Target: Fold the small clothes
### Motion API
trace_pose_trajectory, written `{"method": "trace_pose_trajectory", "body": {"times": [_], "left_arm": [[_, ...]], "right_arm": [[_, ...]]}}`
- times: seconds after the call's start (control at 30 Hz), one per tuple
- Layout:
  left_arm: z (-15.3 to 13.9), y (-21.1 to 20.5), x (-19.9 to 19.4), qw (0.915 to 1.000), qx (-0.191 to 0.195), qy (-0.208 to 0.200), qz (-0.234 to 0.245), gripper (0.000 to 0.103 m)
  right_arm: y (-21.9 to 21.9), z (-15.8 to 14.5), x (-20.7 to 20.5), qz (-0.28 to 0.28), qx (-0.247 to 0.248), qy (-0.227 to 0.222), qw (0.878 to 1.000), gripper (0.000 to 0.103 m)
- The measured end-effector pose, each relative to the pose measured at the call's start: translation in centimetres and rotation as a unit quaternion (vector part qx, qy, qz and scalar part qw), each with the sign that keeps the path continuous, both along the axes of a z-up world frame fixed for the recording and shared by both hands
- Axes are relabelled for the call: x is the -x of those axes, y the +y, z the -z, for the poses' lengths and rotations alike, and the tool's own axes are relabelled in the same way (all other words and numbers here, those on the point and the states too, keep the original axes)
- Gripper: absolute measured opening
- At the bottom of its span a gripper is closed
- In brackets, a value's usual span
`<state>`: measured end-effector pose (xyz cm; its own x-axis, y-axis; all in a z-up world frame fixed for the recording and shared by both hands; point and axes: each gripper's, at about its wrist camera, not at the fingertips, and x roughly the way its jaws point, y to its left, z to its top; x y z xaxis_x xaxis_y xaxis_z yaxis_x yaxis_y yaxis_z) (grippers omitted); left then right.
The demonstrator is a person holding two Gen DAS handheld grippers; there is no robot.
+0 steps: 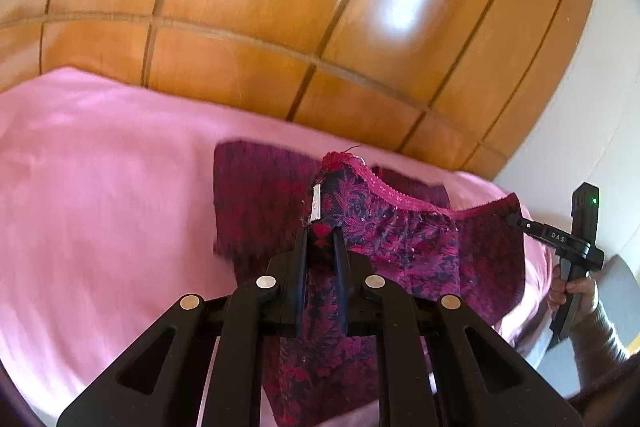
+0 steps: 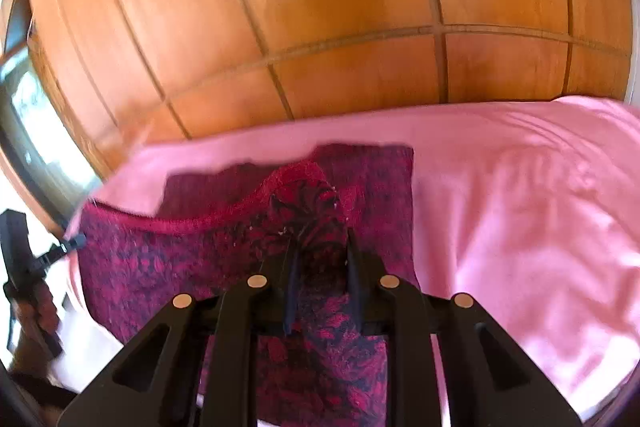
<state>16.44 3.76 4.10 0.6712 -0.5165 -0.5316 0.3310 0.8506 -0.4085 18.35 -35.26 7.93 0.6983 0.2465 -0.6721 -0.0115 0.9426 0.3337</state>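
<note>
Left wrist: left gripper (image 1: 322, 241) fingers pinch patterned underwear (image 1: 404, 235) corner; right gripper (image 2: 320, 247) fingers clamp opposite corner.

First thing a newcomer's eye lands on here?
The magenta-and-navy patterned garment, stretched in mid-air between the left claw and right claw, each pinching a corner by the pink lace waistband. Below spreads the pink bedsheet, with glossy wooden wardrobe doors behind.
</note>
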Motion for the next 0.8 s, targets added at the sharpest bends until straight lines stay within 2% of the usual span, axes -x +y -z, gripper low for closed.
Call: {"method": "trace_pose_trajectory", "body": {"times": [0.07, 0.23, 0.43, 0.57, 0.8], "left_arm": [[-0.4, -0.3, -1.9, 0.9998, -0.008, -0.012, -0.012, 0.011], [-0.1, -0.9, -6.1, 0.9993, -0.008, -0.009, -0.036, 0.010], [0.9, -1.4, -6.9, 0.9990, -0.015, 0.000, -0.042, 0.011], [2.2, -1.3, -7.7, 0.9981, -0.016, 0.022, -0.055, 0.010], [0.7, -2.5, -11.1, 0.9955, -0.025, -0.006, -0.091, 0.011]], "right_arm": [[-0.3, 0.2, -2.0, 0.016, -0.003, -0.002, 1.000, 0.019], [-0.6, 1.2, -6.2, 0.043, -0.009, 0.002, 0.999, 0.019], [-0.4, 3.2, -6.1, 0.050, -0.001, 0.016, 0.999, 0.019], [-0.9, 4.9, -6.6, 0.062, -0.006, 0.033, 0.998, 0.019], [-0.8, 3.7, -10.5, 0.092, -0.006, -0.006, 0.996, 0.019]]}}
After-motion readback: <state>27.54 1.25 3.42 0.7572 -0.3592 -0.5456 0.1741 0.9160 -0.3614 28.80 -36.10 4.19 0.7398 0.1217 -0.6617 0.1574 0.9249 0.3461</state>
